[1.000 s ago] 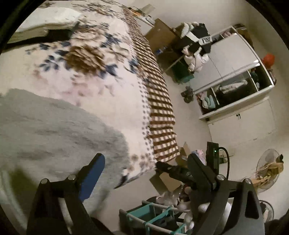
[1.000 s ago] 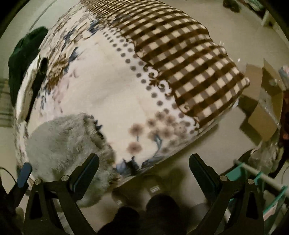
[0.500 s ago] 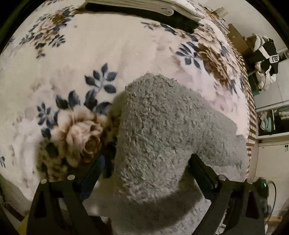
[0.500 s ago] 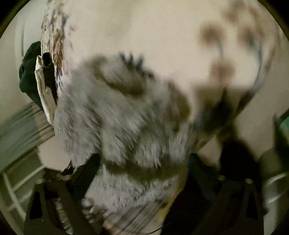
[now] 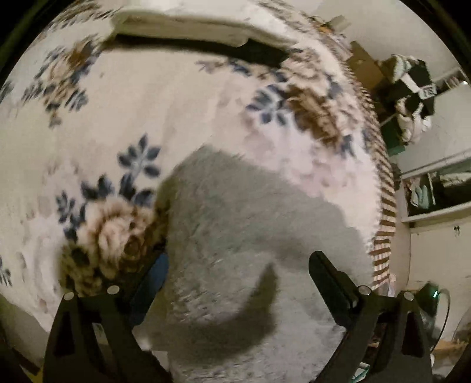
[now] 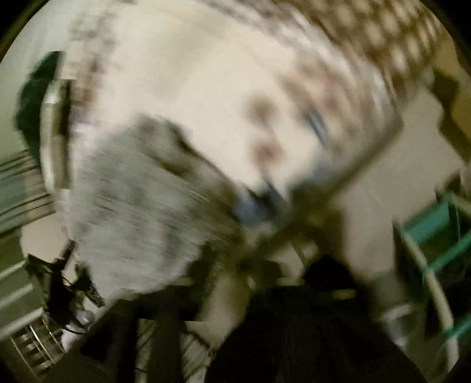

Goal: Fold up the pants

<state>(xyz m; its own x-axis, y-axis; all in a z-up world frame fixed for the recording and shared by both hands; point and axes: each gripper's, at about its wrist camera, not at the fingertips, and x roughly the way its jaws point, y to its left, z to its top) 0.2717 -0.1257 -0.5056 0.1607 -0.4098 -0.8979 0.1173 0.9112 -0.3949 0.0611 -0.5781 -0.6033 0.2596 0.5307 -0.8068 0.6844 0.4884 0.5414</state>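
Item, left wrist view. Floral blanket (image 5: 153,97) covered the bed; a rose motif lay at the near left. Left tool (image 5: 238,274) stood with its jaws wide apart and nothing between them, the blue-padded left finger (image 5: 153,280) beside the rose, the black right finger (image 5: 332,282) over grey cloth. Grey fleece pants (image 5: 250,224) lay flat on the blanket near the bed's front edge, bunched at the near end, filling the span between the fingers. Folded pale linen (image 5: 188,26) sat far back. A wardrobe (image 5: 435,206) stood at the right.

Item, right wrist view, heavily blurred. Pants (image 6: 132,206) showed at lower left, at the bed's edge. Right tool not discernible; its state could not be told.

Handling, by judgement: pile thick, soft, limp, light; likely to sag and cling to the blanket rather than slide. Best taken at a hem or waistband edge, pinching both layers.
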